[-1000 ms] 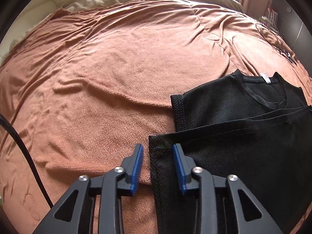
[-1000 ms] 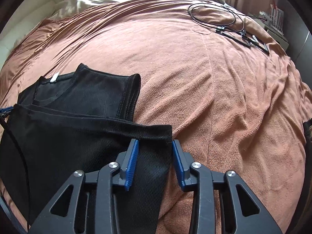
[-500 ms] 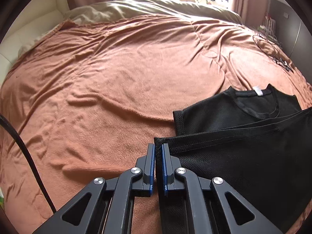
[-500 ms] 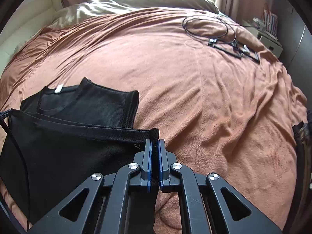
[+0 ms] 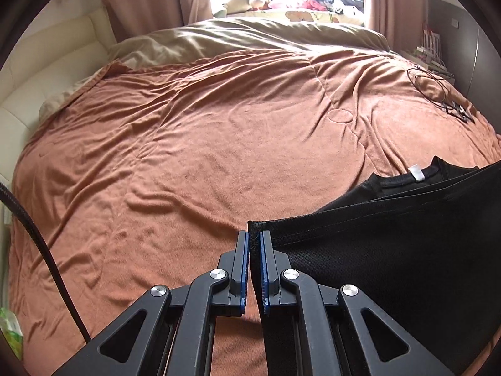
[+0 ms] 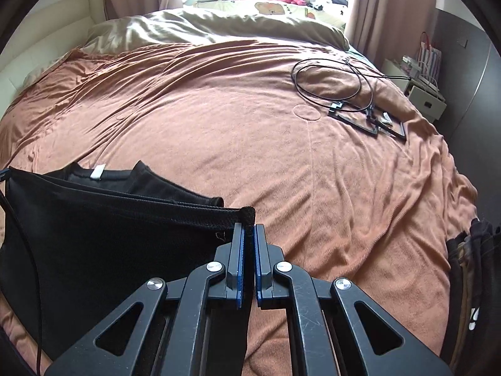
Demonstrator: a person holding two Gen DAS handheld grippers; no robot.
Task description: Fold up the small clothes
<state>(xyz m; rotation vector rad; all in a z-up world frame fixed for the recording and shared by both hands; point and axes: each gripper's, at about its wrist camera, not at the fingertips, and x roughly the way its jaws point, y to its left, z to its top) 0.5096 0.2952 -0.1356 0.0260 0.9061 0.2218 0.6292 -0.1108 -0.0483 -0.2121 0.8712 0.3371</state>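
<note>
Both grippers pinching hem corners of the black mesh shirt.
Left gripper (image 5: 254,241) is clamping the shirt (image 5: 391,250) corner; right gripper (image 6: 247,233) is clamping the opposite one, fabric stretching between them above the brown blanket (image 5: 219,144).

The black shirt (image 5: 391,250) is showing a fine matt mesh knit with stitched hems. The brown blanket (image 5: 219,144) is looking soft, napped and wrinkled. Both grippers (image 5: 254,241) (image 6: 247,232) are showing matt black plastic, blue ribbed pads and shiny metal screws.
</note>
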